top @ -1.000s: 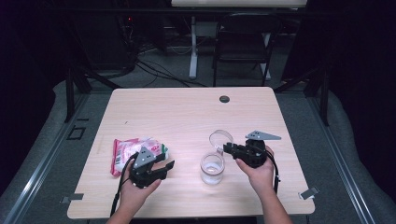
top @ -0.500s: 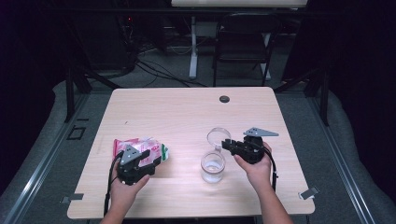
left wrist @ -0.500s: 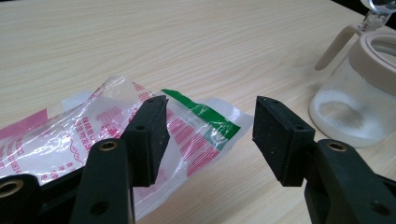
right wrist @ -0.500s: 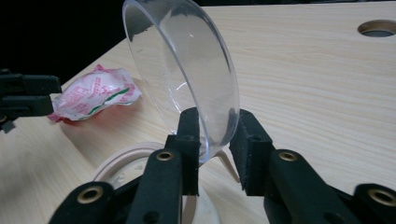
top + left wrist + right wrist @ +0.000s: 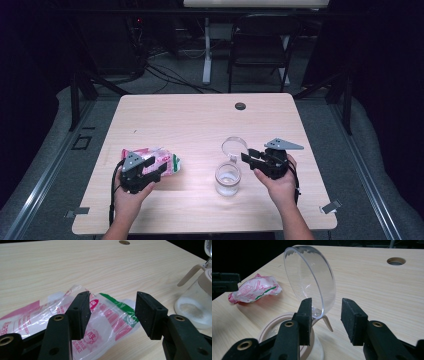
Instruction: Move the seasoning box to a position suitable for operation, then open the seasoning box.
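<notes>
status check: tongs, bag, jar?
Left tongs open over bag. Right tongs just opened around lid. Jar open. Nothing blocking.

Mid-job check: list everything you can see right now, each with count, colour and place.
plastic bag: one, clear with pink, red and green print, table's left front, between the left jaws.
glass jar: one, clear with beige rim, table's right front.
hinged lid: one, clear, flipped open and upright behind the jar mouth.
table: one, light wood, with a round dark hole near the far edge.
chair: one, dark, on the floor beyond the table.
left gripper: one, black, jaws apart over the bag.
right gripper: one, black, jaws just opened, around the lid's lower edge.
</notes>
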Tool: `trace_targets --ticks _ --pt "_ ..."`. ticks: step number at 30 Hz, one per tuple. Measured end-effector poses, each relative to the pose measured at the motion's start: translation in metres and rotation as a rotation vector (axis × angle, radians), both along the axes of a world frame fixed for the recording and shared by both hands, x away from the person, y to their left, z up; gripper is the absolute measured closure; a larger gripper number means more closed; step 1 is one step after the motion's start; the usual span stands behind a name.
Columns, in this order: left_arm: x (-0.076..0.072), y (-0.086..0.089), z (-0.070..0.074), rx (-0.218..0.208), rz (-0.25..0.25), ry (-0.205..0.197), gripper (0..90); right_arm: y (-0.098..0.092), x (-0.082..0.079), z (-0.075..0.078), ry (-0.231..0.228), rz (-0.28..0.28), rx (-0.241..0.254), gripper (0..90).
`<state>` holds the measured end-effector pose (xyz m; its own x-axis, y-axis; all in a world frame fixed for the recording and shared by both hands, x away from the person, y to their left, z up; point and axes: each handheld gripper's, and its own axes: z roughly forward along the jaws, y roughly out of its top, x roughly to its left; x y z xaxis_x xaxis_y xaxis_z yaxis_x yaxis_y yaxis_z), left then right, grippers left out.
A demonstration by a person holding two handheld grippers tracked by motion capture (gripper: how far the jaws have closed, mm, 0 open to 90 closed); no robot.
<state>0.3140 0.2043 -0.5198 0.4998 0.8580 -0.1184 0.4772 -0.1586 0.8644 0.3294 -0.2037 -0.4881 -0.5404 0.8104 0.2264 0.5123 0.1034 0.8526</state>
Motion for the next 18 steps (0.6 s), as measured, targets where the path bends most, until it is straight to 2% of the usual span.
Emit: trace_targets --ticks 3,4,6,7,8,9,10,12,15,16,18 --pt "0.004 -0.001 0.002 0.002 -0.003 0.001 46.0 -0.005 -0.007 0.007 -0.021 -0.014 -0.038 58.9" --pt "0.008 -0.003 0.005 0.014 -0.008 0.019 46.0 -0.007 -0.008 0.008 -0.020 -0.022 -0.054 58.9" --pt "0.009 -0.003 0.006 0.025 -0.014 0.019 46.2 -0.009 -0.010 0.009 -0.018 -0.030 -0.068 59.0" --pt "0.008 -0.003 0.006 0.055 -0.041 0.028 47.1 -0.011 -0.012 0.011 -0.021 -0.047 -0.092 59.6" --pt "0.008 -0.003 0.006 0.055 -0.041 0.028 47.5 -0.013 -0.014 0.012 -0.021 -0.057 -0.103 59.7" --pt "0.006 -0.003 0.004 0.084 -0.061 0.026 47.5 -0.014 -0.015 0.012 -0.018 -0.063 -0.119 59.8" --pt "0.006 -0.003 0.004 0.084 -0.061 0.026 47.5 -0.014 -0.015 0.012 -0.018 -0.063 -0.119 59.8" --pt "0.002 -0.001 0.002 0.114 -0.071 0.015 47.5 -0.018 -0.015 0.009 -0.006 -0.078 -0.152 59.8" --pt "-0.001 0.001 0.001 0.117 -0.103 0.032 47.5 -0.022 -0.014 0.001 0.020 -0.096 -0.154 59.9" --pt "-0.002 -0.001 0.001 0.134 -0.116 0.032 47.0 -0.022 -0.012 -0.004 0.037 -0.100 -0.155 59.2" --pt "-0.002 -0.002 0.001 0.135 -0.111 0.038 46.9 -0.022 -0.011 -0.007 0.043 -0.100 -0.166 59.2"
